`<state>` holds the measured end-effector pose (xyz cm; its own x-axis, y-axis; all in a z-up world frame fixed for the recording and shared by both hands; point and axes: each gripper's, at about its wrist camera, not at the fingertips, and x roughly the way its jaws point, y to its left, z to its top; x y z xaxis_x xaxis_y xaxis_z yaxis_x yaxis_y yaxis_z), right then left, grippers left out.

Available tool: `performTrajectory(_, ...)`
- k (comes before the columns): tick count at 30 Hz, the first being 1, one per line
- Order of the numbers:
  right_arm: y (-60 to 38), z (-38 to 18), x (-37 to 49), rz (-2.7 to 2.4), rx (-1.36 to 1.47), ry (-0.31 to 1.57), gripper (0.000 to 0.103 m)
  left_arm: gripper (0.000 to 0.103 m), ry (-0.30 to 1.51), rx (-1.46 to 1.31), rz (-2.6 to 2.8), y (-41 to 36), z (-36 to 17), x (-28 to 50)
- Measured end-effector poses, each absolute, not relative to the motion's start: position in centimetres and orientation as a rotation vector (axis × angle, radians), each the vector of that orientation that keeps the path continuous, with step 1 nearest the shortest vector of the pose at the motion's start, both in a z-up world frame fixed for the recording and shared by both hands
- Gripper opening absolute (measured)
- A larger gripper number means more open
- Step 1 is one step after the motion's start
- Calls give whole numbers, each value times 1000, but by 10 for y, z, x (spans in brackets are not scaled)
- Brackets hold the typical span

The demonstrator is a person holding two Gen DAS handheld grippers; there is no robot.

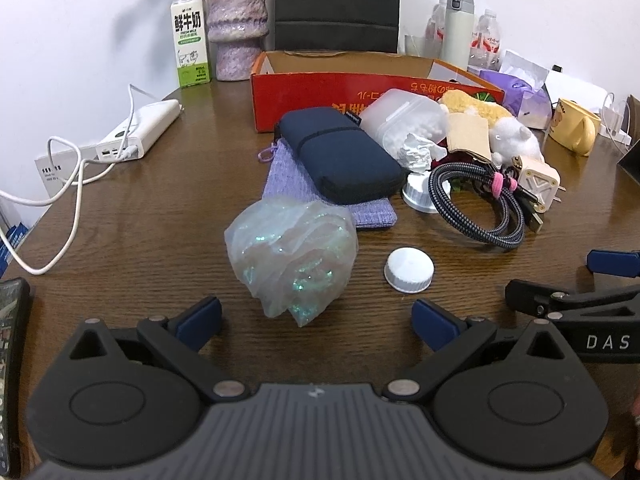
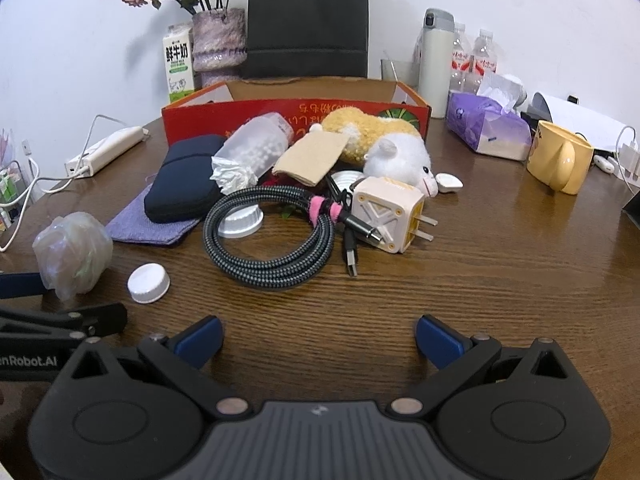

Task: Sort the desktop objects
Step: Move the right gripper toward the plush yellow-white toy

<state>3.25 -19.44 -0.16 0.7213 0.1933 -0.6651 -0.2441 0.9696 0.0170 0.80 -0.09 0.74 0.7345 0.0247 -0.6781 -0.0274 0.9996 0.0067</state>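
Note:
My left gripper [image 1: 318, 322] is open and empty, just short of a crumpled clear plastic bag [image 1: 290, 254] on the wooden table [image 1: 140, 220]. A white bottle cap [image 1: 409, 270] lies to the bag's right. My right gripper [image 2: 318, 342] is open and empty, a little short of a coiled braided cable [image 2: 272, 236] and a cream charger plug [image 2: 390, 214]. Behind lie a navy pouch [image 2: 182, 178] on a purple knit cloth [image 2: 140, 220], a clear bottle of white beads [image 2: 256, 148], a tissue wad [image 2: 234, 176], a plush toy [image 2: 384, 144] and a red cardboard box [image 2: 296, 110].
A power bank [image 1: 140, 130] with white cables, a milk carton [image 1: 190, 38] and a vase [image 1: 237, 26] stand at the back left. A tissue pack [image 2: 486, 126], a yellow mug [image 2: 558, 156], a thermos [image 2: 436, 62] and water bottles stand at the back right. A phone [image 1: 10, 340] lies at the left edge.

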Motion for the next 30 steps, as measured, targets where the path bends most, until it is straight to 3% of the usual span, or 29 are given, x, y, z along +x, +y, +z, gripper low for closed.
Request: performTrajectory(30,-197,-3,27,275,-91,700,103,103,742,-8,35,-2,7,7)
